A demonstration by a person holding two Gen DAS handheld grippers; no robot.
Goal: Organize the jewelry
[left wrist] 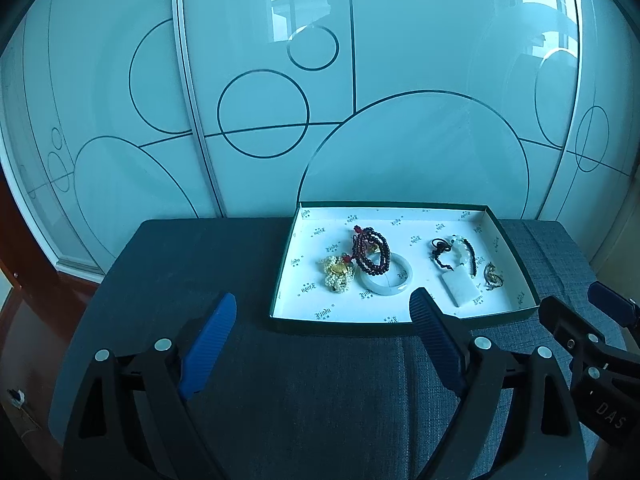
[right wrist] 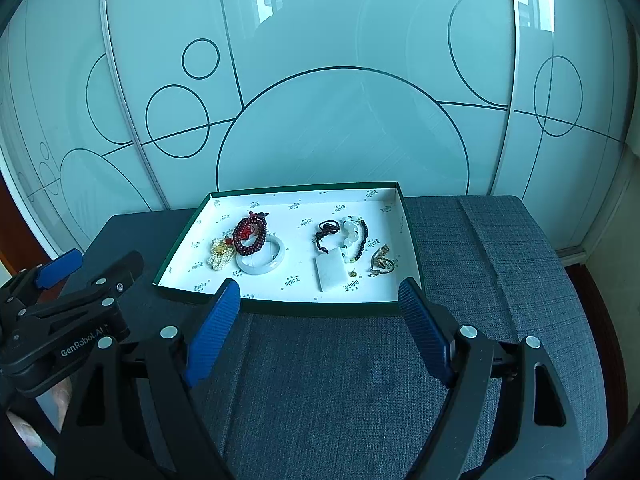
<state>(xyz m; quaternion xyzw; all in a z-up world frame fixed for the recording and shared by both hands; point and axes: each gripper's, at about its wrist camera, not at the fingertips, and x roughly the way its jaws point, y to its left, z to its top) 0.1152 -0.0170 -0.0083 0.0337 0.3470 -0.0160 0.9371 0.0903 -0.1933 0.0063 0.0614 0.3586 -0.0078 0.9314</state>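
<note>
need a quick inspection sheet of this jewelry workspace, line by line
surface: grey woven fabric seat, a darker part at its left side.
job's things: shallow green-edged white-lined box holds, at left, a dark red bead bracelet overlapping a pale jade bangle, beside a pearl-and-gold cluster; at right, a white rectangular stone pendant, a white bead bracelet with dark cord and a small gold metal piece.
clutter: nothing seen.
grippers: left gripper and right gripper both open, empty, short of the box.
cables: nothing seen.
surroundings: frosted glass sliding doors with circle patterns behind; reddish wood floor.
</note>
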